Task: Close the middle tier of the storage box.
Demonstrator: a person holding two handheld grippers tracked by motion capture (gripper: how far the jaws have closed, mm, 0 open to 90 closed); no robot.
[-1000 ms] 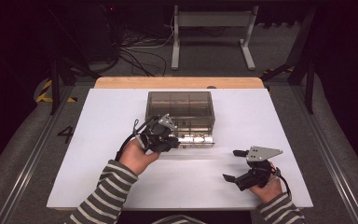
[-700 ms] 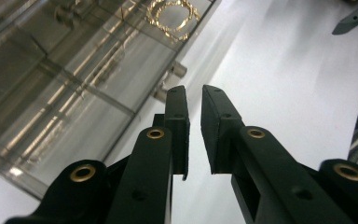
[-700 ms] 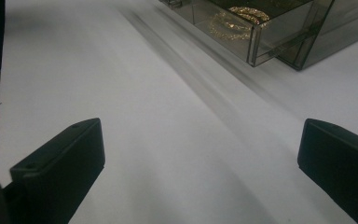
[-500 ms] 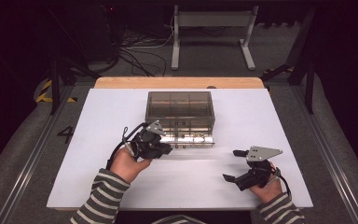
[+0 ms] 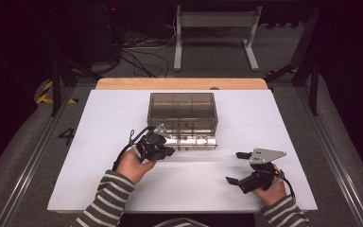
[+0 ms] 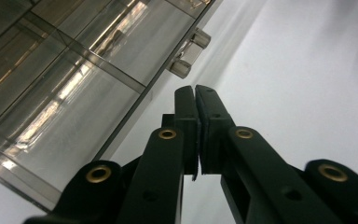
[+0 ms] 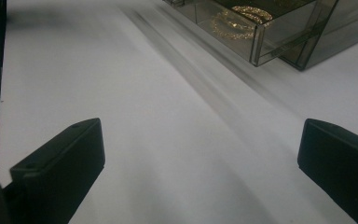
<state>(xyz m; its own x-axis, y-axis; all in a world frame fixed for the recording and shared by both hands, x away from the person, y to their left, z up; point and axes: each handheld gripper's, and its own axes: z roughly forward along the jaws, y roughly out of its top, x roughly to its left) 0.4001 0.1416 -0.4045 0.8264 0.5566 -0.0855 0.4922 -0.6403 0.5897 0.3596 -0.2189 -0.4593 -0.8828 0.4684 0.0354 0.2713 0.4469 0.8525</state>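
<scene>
White table fills the middle of a dark room, with a smoky clear drawer box on it, its lower drawer pulled out. Left gripper, jaws pressed together on nothing, sits just beside that drawer's front; right gripper rests well apart, jaws wide.

**Table layout: box, drawer, two grippers**

Box stands mid-table, toward the far edge. Drawer juts from its near side; bangles lie in it. Left gripper sits just left of the drawer's front. Right gripper sits near the table's near-right corner, well apart from the box.
</scene>
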